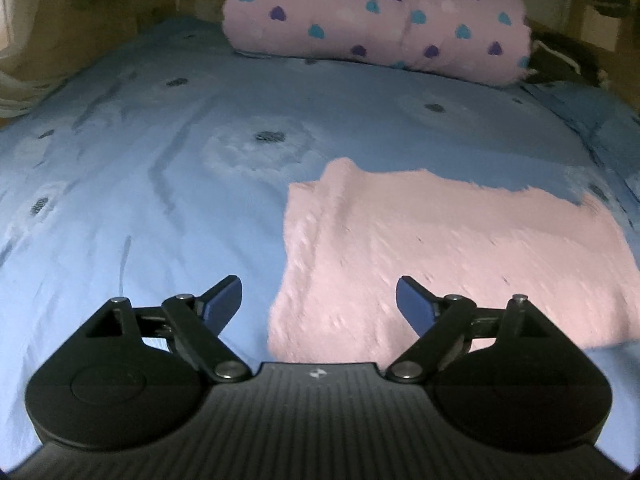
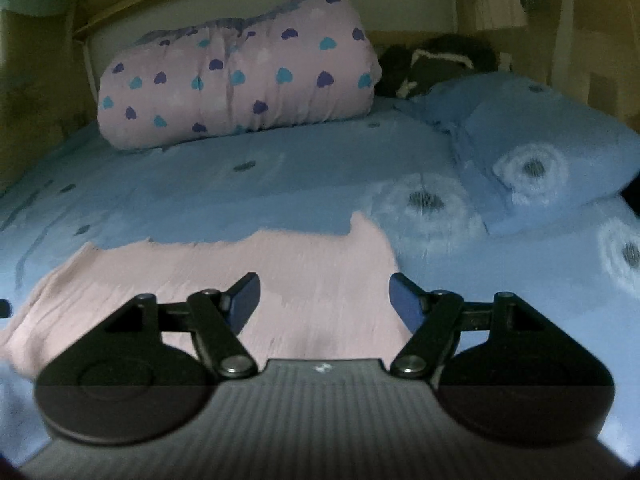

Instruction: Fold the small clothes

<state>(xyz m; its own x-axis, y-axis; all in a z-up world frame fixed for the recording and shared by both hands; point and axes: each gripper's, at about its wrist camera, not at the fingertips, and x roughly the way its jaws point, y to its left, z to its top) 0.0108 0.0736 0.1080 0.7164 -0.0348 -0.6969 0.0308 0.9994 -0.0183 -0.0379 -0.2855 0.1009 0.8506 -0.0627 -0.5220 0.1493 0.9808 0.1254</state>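
A small pink garment (image 1: 440, 252) lies flat on the blue bedsheet (image 1: 140, 200). My left gripper (image 1: 319, 298) is open and empty, hovering just above the garment's near left edge. In the right wrist view the same pink garment (image 2: 312, 268) spreads in front of me on the sheet (image 2: 260, 184). My right gripper (image 2: 324, 296) is open and empty, low over the garment's near right part. Both views are blurred by motion.
A rolled pink blanket with blue and purple hearts (image 1: 376, 16) (image 2: 240, 76) lies at the head of the bed. A blue pillow (image 2: 552, 144) sits to the right, with a dark item (image 2: 436, 60) behind it. A headboard and wall bound the far side.
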